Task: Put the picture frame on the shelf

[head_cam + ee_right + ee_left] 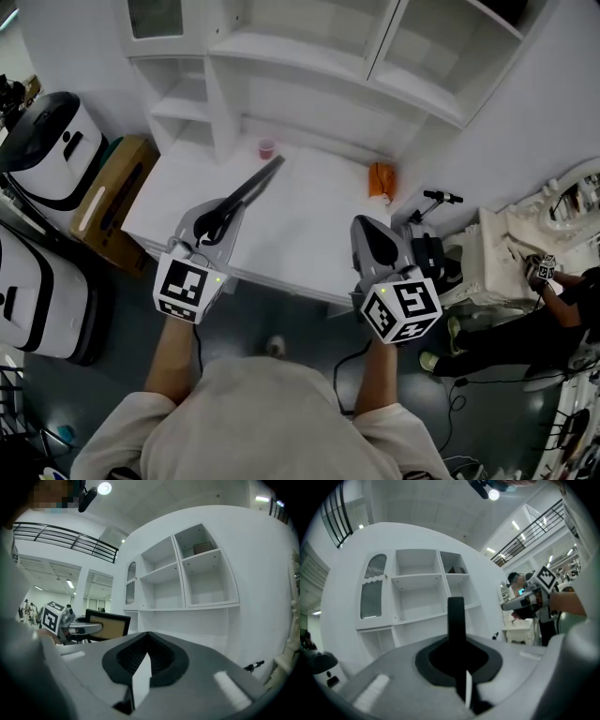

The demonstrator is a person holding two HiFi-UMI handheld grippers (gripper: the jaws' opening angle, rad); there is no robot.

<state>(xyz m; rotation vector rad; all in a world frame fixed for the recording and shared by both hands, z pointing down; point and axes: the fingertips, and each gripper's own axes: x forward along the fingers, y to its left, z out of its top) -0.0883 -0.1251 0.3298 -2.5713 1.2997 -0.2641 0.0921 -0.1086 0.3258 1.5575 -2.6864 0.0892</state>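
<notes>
Head view: we note the left forearm (173, 361) and right forearm (377, 375) both stretched forward. Each bears one gripper, two in all, held level over the near edge of the table (300, 225). The left gripper (223, 217) carries the one frame (251, 187), seen edge-on above the table and short of the shelf (309, 80). The right gripper (367, 230) carries nothing. One pink cup (267, 147) and one orange item (380, 180) stand on the table's far side.

Left gripper view: jaws clamped on the frame's black edge, which stands upright; the gripper faces the shelf.

Right gripper view: jaws together, empty. The frame shows at left, in the left gripper.
</notes>
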